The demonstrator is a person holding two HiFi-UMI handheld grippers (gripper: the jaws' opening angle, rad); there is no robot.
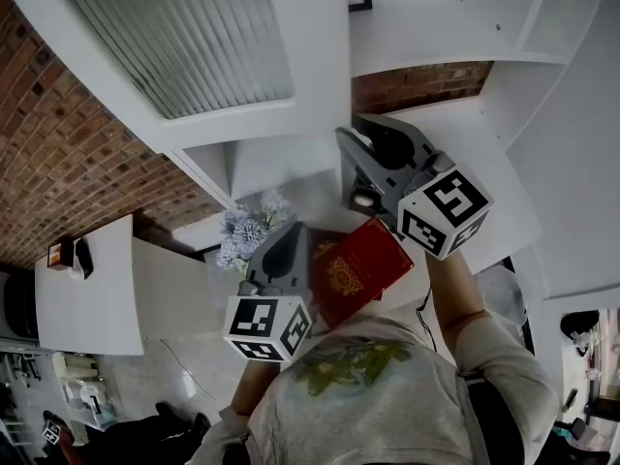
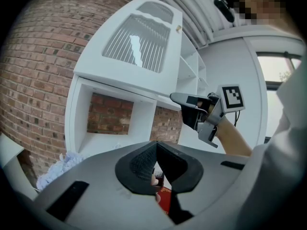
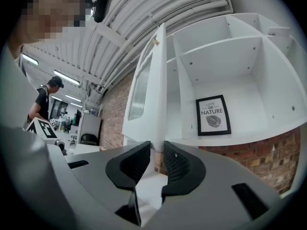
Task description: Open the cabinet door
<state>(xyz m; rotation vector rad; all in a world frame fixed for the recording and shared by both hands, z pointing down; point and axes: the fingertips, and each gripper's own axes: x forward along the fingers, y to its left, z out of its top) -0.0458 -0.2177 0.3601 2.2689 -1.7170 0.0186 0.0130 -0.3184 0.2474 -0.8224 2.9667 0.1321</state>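
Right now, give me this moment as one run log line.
cabinet door: swung open | right gripper: shut on its edge | left gripper: shut | red book: between grippers in head view

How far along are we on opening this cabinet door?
Mostly done: the cabinet door stands swung well clear of the shelves, so the framed print inside shows. In hand: the right gripper is clamped on the door's free edge near its bottom corner. Left to do: perhaps a little more swing, then release. The left gripper is shut and not on the door.
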